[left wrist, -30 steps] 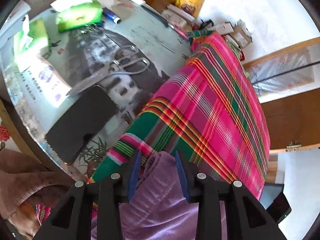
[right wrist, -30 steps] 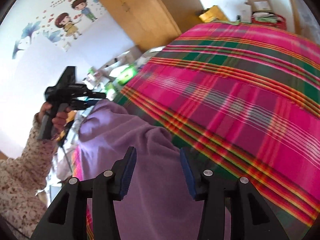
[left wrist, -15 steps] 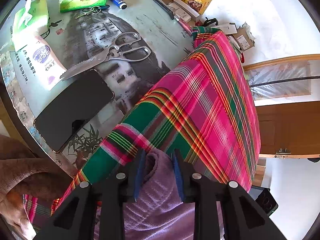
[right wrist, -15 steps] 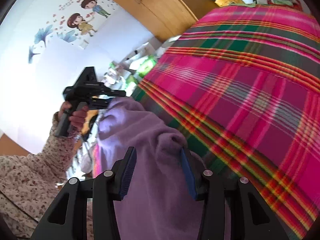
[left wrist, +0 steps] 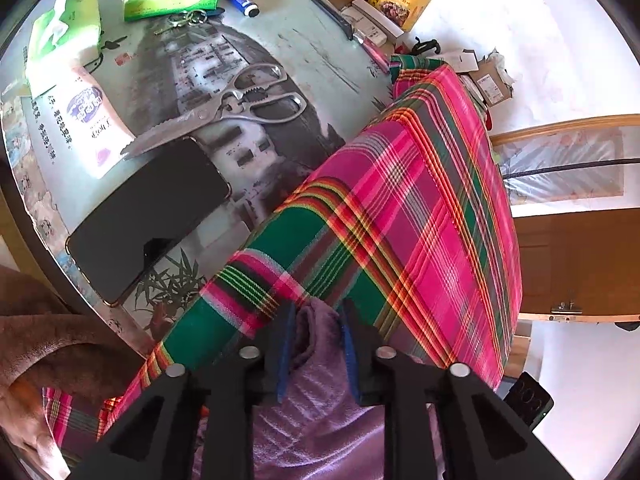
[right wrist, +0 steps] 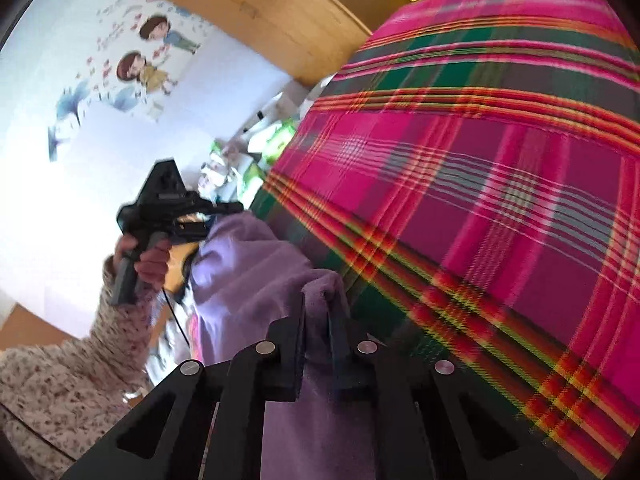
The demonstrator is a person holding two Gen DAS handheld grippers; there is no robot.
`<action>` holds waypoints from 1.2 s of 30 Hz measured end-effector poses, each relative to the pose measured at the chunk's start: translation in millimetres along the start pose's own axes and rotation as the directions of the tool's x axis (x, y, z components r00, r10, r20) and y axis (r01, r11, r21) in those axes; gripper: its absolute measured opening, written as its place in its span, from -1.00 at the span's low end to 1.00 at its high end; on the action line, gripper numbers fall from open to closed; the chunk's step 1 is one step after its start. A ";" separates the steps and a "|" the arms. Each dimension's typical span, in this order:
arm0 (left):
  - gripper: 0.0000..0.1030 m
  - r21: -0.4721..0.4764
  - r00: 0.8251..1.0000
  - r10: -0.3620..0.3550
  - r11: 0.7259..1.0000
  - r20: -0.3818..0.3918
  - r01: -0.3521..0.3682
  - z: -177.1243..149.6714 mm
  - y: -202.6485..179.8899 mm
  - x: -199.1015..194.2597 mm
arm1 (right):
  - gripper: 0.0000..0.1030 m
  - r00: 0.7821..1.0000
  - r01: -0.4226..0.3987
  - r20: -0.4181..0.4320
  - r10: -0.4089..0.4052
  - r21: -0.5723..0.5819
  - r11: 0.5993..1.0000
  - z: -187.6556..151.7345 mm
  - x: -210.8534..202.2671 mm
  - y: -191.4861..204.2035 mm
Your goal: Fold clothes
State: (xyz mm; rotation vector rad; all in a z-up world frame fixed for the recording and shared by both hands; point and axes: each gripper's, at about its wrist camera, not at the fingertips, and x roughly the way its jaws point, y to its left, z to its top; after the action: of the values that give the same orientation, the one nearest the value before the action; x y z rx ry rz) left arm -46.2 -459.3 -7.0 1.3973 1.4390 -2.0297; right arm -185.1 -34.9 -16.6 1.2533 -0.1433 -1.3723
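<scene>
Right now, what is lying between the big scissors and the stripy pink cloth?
Nothing lies there. In the left wrist view, only bare printed tabletop shows between the scissors and the plaid cloth.

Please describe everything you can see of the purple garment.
The purple garment looks like soft, fleecy fabric, plain lilac. It lies bunched on the plaid cloth. Each gripper has just been closing on a raised fold: the left gripper pinches one, the right gripper another. The stretch between them sags. Its full shape is hidden.
</scene>
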 end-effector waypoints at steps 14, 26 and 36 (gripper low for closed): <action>-0.88 -0.027 0.993 0.010 1.000 0.117 -0.007 -5.5 14.2 -16.4 | -0.86 0.976 0.133 0.183 -0.120 -0.064 0.989 -6.2 -27.6 19.2; -0.99 -0.037 0.977 0.114 0.993 0.179 -0.109 -2.2 20.2 -21.3 | -0.60 0.937 0.332 0.129 -0.325 -0.035 0.943 2.6 -5.5 7.7; -0.77 0.124 0.949 0.089 0.983 0.301 -0.132 -48.1 -19.7 -67.0 | -0.45 0.922 0.359 0.165 -0.351 -0.021 0.933 -26.5 -61.4 9.5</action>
State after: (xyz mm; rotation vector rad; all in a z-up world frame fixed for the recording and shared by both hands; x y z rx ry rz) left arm -1.1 -428.6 57.8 1.1352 1.0853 -2.1927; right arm -178.2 24.9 14.0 1.1627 0.0119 -1.7800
